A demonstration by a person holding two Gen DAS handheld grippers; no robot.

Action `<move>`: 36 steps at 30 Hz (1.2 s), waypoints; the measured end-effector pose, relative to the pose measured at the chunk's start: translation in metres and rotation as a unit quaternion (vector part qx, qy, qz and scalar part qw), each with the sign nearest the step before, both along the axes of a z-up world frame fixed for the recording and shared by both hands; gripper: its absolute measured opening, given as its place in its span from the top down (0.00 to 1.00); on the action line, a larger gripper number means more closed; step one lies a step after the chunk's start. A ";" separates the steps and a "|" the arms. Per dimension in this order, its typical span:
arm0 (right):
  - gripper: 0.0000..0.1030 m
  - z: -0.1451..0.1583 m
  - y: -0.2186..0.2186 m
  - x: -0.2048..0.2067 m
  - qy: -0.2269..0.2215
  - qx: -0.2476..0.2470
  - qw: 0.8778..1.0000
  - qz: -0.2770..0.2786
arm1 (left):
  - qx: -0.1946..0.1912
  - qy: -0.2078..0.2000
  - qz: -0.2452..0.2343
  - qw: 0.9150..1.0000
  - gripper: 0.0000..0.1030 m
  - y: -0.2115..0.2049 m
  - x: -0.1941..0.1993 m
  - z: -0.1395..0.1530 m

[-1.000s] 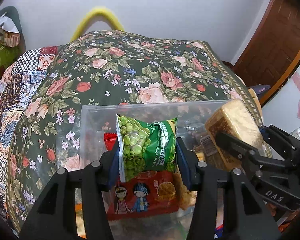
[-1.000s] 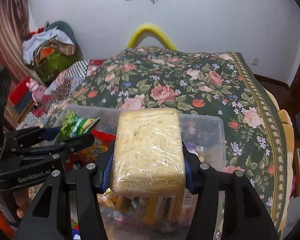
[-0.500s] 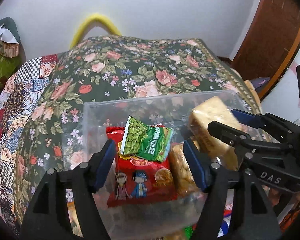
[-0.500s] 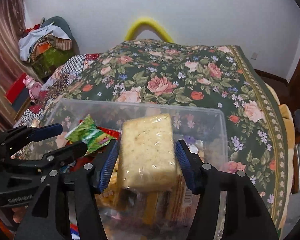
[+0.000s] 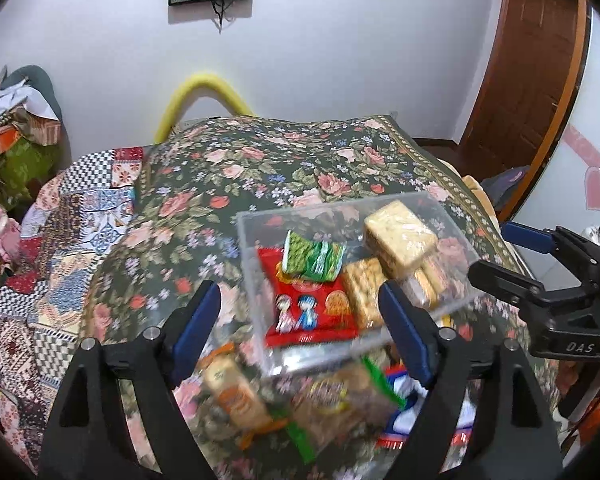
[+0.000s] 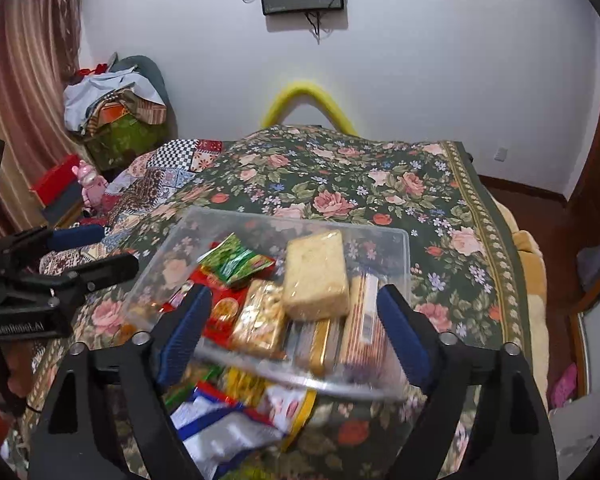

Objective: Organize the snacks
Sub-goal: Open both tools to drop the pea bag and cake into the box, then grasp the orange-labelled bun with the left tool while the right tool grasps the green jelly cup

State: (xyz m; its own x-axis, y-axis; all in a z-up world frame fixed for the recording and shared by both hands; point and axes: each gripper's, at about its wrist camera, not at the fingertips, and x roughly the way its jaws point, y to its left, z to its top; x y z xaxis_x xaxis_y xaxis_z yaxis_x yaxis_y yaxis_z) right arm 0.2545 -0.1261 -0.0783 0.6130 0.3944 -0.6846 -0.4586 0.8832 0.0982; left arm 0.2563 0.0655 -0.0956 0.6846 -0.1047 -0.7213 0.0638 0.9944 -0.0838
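Observation:
A clear plastic box point(image 5: 260, 272) point(image 6: 396, 256) stands on the flowered bedspread. In it lie a green pea snack bag point(image 5: 312, 258) point(image 6: 236, 260), a red snack pack point(image 5: 312, 312) point(image 6: 220, 304), a wrapped pale cracker block point(image 5: 398, 236) point(image 6: 316, 274) and several other packets. My left gripper point(image 5: 300, 320) is open and empty, above the box's near side. My right gripper point(image 6: 294, 328) is open and empty, also above the near side. Each gripper shows at the edge of the other's view.
Loose snack packets point(image 5: 300, 400) point(image 6: 236, 420) lie on the bedspread point(image 5: 260, 168) in front of the box, blurred. A patchwork quilt point(image 5: 80, 208) covers the left side. A yellow foam arch point(image 6: 308, 100) stands at the wall. A wooden door point(image 5: 532, 60) is at right.
Both grippers opened wider and pulled back and up. The green bag and the cracker block, held a second ago, now lie in the box.

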 end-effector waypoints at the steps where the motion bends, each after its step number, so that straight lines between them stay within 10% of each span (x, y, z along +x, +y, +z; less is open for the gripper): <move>1: 0.18 -0.001 0.000 -0.005 0.001 0.001 1.000 0.002 | 0.001 0.000 0.000 1.000 0.19 0.002 -0.007 0.000; 19: 0.17 -0.064 0.041 -0.048 0.079 -0.016 0.997 0.021 | -0.006 0.056 0.022 0.998 0.16 0.034 -0.077 -0.053; 36: 0.16 -0.074 -0.008 -0.053 0.107 0.003 0.994 -0.028 | -0.007 0.110 0.084 0.990 0.17 0.062 -0.015 -0.126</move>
